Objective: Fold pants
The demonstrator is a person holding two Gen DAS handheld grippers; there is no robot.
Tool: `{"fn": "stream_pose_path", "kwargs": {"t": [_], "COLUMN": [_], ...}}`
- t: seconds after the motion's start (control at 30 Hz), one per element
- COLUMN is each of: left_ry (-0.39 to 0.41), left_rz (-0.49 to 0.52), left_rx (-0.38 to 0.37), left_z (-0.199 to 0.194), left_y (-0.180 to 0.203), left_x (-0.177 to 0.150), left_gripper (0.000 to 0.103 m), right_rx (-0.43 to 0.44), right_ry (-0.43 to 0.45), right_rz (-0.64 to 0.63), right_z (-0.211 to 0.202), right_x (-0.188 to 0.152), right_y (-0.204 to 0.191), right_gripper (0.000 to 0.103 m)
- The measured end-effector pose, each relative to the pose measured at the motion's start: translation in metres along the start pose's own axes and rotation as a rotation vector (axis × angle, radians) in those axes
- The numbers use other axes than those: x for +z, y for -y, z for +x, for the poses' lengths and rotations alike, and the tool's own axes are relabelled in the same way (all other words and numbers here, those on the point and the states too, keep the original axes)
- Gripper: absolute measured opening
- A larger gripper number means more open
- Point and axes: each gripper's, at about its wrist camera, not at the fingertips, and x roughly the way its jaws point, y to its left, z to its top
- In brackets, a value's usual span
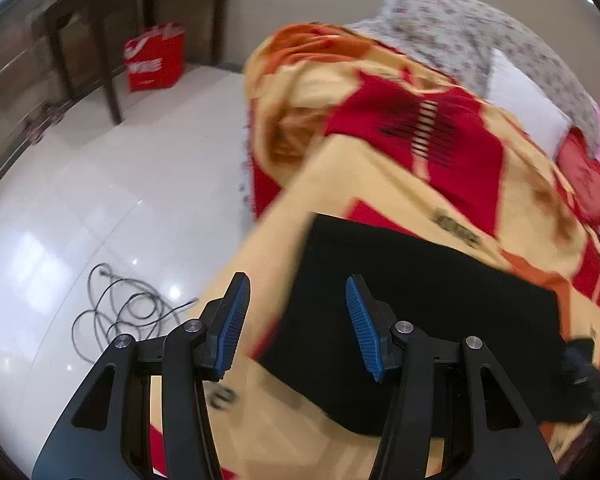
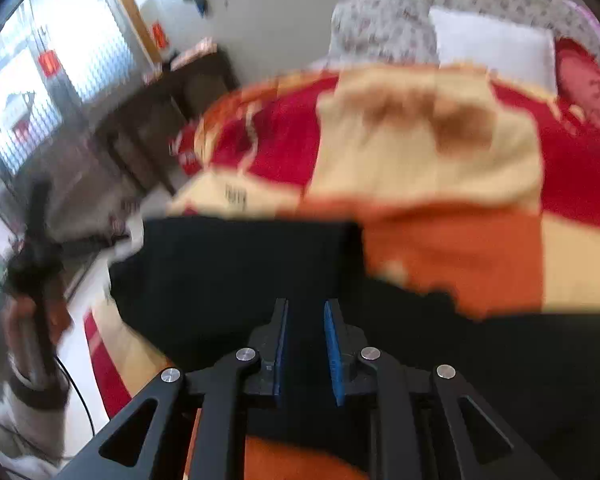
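Black pants (image 1: pixel 420 312) lie flat in a folded rectangle on a red, orange and cream blanket (image 1: pixel 380 184) over a bed. My left gripper (image 1: pixel 296 320) is open and empty, above the pants' left edge. In the right wrist view the pants (image 2: pixel 236 272) spread dark across the lower frame. My right gripper (image 2: pixel 306 344) hovers over them with its jaws a narrow gap apart and nothing between them. The view is blurred. The other hand with the left gripper (image 2: pixel 36 264) shows at far left.
A white pillow (image 1: pixel 528 100) and a floral cover (image 1: pixel 472 32) lie at the bed's far end. A dark wooden table (image 1: pixel 112 12), a red bag (image 1: pixel 156 58) and a coiled cable (image 1: pixel 128 312) are on the white tiled floor left of the bed.
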Motion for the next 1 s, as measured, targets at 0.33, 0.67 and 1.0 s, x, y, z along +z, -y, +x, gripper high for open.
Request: {"fn": "stream_pose_path", "kwargs": {"t": [0.33,0.67,1.0], "left_ry": [-0.057,-0.081,-0.081], "left_rz": [0.192,0.223,0.238], "left_rx": [-0.101,-0.098,-0.124], "left_z": [0.004,0.017,0.012], "left_y": [0.085,0.116,0.128], "left_x": [-0.031,-0.038,-0.031], "left_gripper": [0.05,0.05,0.05], "right_rx": [-0.056,-0.21,-0.08], "right_ry": [0.109,0.091,0.163], "right_rz": [0.145,0.44,0.299], "right_z": [-0.044,-0.088,-0.033], "right_x": [-0.025,-0.066,0.022], "right_y": [0.037,0.142,0.117], "right_gripper": [0.022,0.024,0.024]}}
